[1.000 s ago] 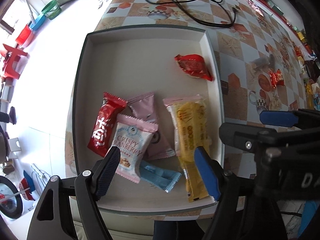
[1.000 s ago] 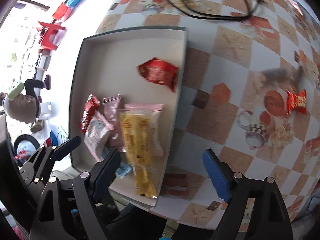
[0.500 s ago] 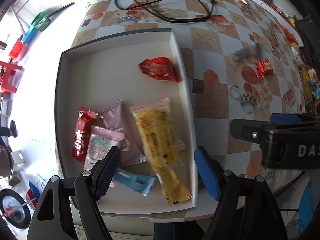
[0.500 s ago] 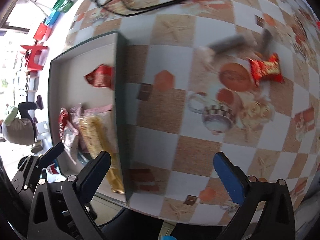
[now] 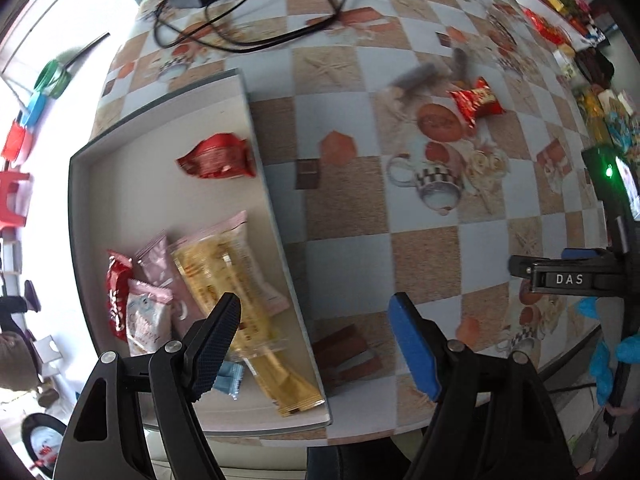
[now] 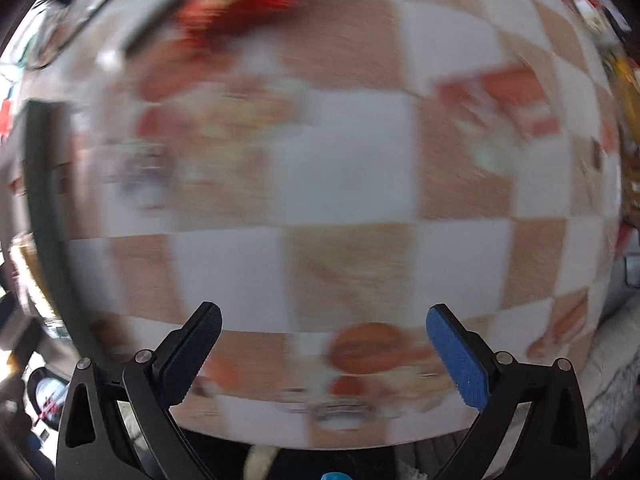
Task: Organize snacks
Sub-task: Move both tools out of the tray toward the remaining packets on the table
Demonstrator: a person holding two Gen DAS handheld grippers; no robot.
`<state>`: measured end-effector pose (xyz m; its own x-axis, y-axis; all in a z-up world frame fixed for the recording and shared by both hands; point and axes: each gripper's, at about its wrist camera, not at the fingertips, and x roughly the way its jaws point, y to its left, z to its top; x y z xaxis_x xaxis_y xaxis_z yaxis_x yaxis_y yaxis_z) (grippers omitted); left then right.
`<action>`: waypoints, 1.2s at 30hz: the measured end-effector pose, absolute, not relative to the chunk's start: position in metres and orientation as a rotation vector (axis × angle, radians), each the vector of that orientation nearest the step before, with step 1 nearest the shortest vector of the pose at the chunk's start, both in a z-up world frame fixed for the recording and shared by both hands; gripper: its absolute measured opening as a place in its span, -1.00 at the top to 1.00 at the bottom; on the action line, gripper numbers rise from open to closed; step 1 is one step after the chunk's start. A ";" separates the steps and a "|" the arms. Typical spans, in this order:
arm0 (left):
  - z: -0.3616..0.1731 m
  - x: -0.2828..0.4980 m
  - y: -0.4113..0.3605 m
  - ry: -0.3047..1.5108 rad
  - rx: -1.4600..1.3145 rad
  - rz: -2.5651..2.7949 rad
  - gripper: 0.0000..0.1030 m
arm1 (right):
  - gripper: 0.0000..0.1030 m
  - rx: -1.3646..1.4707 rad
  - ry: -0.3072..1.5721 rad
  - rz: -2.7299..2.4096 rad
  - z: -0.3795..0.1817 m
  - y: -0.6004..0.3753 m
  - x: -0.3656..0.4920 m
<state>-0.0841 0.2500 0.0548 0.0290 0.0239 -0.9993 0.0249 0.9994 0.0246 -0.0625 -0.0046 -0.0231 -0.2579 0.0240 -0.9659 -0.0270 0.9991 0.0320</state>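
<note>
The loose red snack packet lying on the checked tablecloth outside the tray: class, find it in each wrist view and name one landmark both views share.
Left wrist view: loose red snack packet at upper right, on the tablecloth, apart from the tray.
Right wrist view: heavily blurred; probably the red smear at top, left of centre.
Shared landmark: the tray's dark rim, at the left in both.

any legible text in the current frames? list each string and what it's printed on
"DAS": white letters on the right gripper's black body, seen at the right edge of the left wrist view.
Print on the yellow snack packet, the white-and-pink packet and the red packet in the tray: too blurred to read.
Red candy wrapper on the table: unreadable.
Right wrist view: motion blur, nothing legible.
</note>
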 end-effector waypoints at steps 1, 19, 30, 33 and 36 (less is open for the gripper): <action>0.055 -0.083 0.247 1.543 0.045 -0.007 -0.54 | -1.00 -0.006 1.834 0.026 -0.027 -0.017 -0.066; 0.048 0.025 0.195 1.531 0.066 -0.047 -0.54 | -1.00 0.002 1.745 0.061 -0.024 -0.058 -0.082; 0.004 0.094 0.148 1.503 0.323 -0.116 -0.54 | -1.00 0.001 1.763 0.065 -0.024 -0.059 -0.084; -0.011 0.106 0.137 1.524 0.353 -0.133 -0.54 | -1.00 0.003 1.767 0.064 -0.029 -0.059 -0.080; -0.017 0.112 0.132 1.530 0.339 -0.139 -0.45 | -1.00 0.003 1.773 0.064 -0.030 -0.059 -0.079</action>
